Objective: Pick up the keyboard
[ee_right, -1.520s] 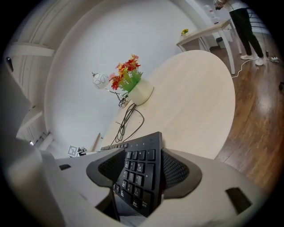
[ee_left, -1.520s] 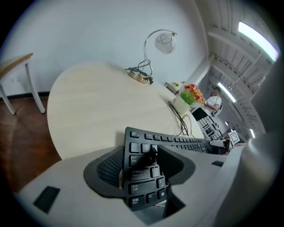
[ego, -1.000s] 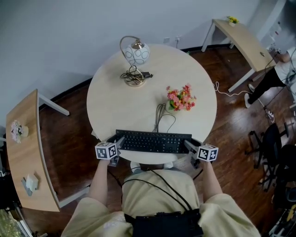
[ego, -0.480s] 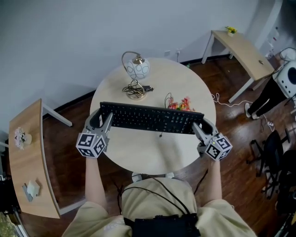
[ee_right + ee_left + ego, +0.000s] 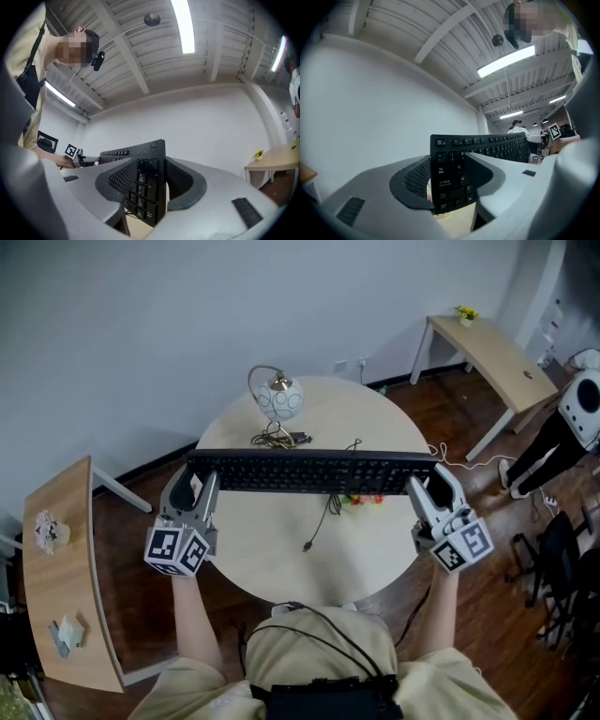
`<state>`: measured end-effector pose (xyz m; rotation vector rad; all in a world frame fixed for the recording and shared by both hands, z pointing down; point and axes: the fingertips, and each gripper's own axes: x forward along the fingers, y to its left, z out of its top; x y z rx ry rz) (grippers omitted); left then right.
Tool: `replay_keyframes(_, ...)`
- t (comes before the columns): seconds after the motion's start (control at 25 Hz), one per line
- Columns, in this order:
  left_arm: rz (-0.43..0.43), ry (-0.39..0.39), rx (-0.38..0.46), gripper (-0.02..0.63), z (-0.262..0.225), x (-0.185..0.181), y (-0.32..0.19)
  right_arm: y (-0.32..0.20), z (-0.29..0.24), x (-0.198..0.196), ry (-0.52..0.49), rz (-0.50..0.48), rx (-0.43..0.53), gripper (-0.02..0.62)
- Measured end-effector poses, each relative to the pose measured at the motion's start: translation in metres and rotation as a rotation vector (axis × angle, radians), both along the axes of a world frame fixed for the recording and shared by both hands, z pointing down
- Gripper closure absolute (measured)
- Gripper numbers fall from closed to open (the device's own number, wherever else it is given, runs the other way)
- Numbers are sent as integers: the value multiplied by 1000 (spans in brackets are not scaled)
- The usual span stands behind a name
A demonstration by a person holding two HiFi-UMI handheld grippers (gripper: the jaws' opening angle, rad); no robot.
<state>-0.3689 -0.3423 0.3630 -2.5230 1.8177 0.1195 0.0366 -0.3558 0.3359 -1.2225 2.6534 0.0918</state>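
A long black keyboard [image 5: 309, 471] hangs in the air above the round table [image 5: 281, 549], held level by both ends. My left gripper [image 5: 198, 486] is shut on its left end; in the left gripper view the keyboard [image 5: 454, 168] stands between the two grey pads. My right gripper [image 5: 423, 486] is shut on its right end, and the right gripper view shows the number-pad end of the keyboard [image 5: 150, 187] clamped in the jaws. The keyboard's cable [image 5: 319, 521] dangles free below it.
On the table stand a white globe lamp [image 5: 280, 401] with a coiled cord and a pot of pink flowers [image 5: 361, 499], partly hidden under the keyboard. Wooden side tables [image 5: 56, 577] [image 5: 492, 348] flank the round one. A person [image 5: 562, 432] stands at the far right.
Both grippers have lifted the keyboard from the table's near edge up into the air. Its cable has come off the table and now hangs loose.
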Motion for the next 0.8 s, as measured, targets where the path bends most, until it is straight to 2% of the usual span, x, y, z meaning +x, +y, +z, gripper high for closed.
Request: replay_keyframes(0.8,5,0,-1,400,8,2,-10,-10,3,1,32,-4,5,402)
